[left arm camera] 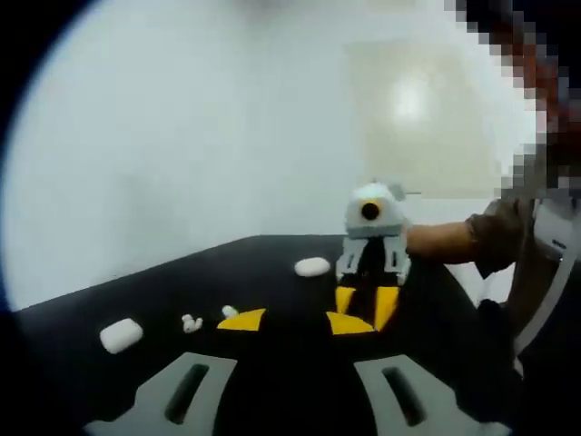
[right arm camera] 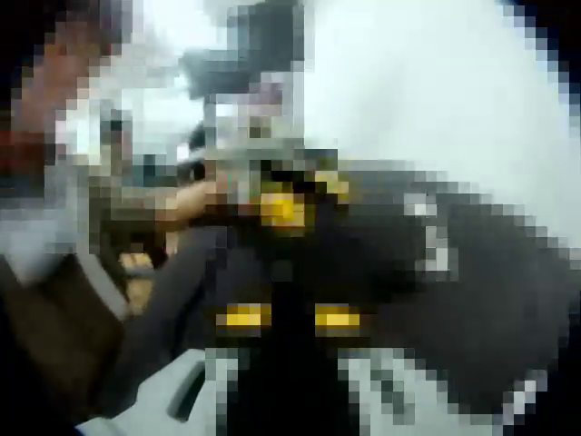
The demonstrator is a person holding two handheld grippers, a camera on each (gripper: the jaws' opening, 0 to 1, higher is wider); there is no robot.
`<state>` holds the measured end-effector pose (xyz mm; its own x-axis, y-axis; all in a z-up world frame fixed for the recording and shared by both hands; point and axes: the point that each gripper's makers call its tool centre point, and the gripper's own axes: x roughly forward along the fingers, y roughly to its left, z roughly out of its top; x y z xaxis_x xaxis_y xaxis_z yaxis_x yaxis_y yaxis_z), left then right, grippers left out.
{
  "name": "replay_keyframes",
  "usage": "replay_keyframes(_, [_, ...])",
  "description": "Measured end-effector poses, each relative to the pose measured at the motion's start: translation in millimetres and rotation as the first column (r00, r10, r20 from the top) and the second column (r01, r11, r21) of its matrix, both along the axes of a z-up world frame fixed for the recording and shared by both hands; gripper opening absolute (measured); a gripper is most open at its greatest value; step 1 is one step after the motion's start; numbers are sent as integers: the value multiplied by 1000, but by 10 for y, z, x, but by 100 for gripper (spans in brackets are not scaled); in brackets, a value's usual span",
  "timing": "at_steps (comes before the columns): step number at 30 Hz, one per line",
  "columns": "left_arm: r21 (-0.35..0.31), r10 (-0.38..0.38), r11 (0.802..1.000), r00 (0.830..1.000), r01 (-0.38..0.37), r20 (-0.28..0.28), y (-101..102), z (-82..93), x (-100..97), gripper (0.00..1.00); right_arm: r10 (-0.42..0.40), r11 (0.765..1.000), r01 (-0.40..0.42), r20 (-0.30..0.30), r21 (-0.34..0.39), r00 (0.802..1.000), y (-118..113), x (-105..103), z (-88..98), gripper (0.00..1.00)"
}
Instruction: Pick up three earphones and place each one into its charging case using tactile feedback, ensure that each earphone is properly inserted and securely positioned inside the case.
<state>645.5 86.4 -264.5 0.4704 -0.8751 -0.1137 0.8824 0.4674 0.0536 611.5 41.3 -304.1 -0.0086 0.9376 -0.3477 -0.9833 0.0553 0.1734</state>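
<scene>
Left gripper view looks out low over a black tabletop [left arm camera: 272,263], and the pieces are laid out in front of us. A small white rounded charging case [left arm camera: 121,334] sits near left, a tiny white earphone [left arm camera: 191,322] lies just beside it to the right, and a second small white earphone [left arm camera: 230,312] rests next to that, close to a yellow pad. Farther back, a white oval case [left arm camera: 312,266] sits apart from the rest.

Across the table stands the right gripper [left arm camera: 366,307], grey body with yellow-tipped jaws pointing down toward the surface, spread apart with nothing between them. The left gripper [left arm camera: 300,400] shows its grey jaws at the bottom, set wide and empty.

Right gripper view is heavily pixelated, so I take nothing about the earphones from it; only yellow pads and a dark surface come through.

No earphone looks picked up yet. To do this well, I'd say come down square over the nearest earphone, close gently on its body, and let the pads confirm the hold before lifting.
</scene>
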Motion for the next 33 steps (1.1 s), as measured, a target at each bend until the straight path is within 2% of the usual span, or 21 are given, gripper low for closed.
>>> replay_keyframes(2, [7, -42, 999, 998, 42, -40, -63, -51, -76, 22, -19, 999, 21, -108, 25, 994, 5, -2, -49, 19])
replay_keyframes(3, [22, -63, 998, 996, 65, -56, -105, -100, -113, 23, -29, 999, 35, -139, 40, 990, 3, 4, -63, 19])
replay_keyframes(4, [37, -70, 997, 996, 73, -61, -122, -132, -126, 23, -32, 999, 36, -145, 30, 989, -11, 2, -90, 19])
replay_keyframes(5, [54, -85, 995, 994, 89, -70, -151, -175, -150, 23, -26, 999, 30, -133, 24, 991, -14, -16, -86, 19])
replay_keyframes(8, [89, -123, 987, 988, 131, -93, -249, -275, -231, 23, 5, 1000, -5, -4, 19, 1000, 5, -59, -131, 19])
replay_keyframes(11, [105, -142, 983, 986, 150, -84, -340, -303, -292, 24, 29, 1000, -30, 108, 4, 994, 27, -115, -147, 19])
replay_keyframes(13, [100, -151, 982, 985, 159, -83, -375, -288, -315, 23, 43, 999, -43, 149, -6, 988, 39, -139, -159, 19])
replay_keyframes(15, [73, -166, 982, 982, 172, -86, -417, -249, -346, 23, 41, 999, -40, 149, -8, 988, 36, -133, -159, 19])
replay_keyframes(19, [82, -179, 979, 979, 187, -94, -456, -275, -375, 17, 39, 999, -39, 151, -6, 988, 41, -123, -161, 19])
replay_keyframes(22, [80, -191, 977, 976, 200, -106, -468, -287, -414, 16, 46, 999, -44, 187, -12, 981, 52, -130, -170, 19])
replay_keyframes(25, [62, -198, 976, 970, 209, -142, -449, -278, -401, 15, 50, 999, -49, 205, -13, 978, 59, -103, -171, 19])
replay_keyframes(29, [59, -195, 977, 969, 206, -152, -428, -289, -381, 14, 44, 999, -42, 247, -16, 968, 72, -43, -175, 22])
replay_keyframes(33, [55, -192, 977, 967, 204, -165, -412, -296, -353, 14, 47, 999, -42, 242, -24, 969, 66, -19, -175, 21])
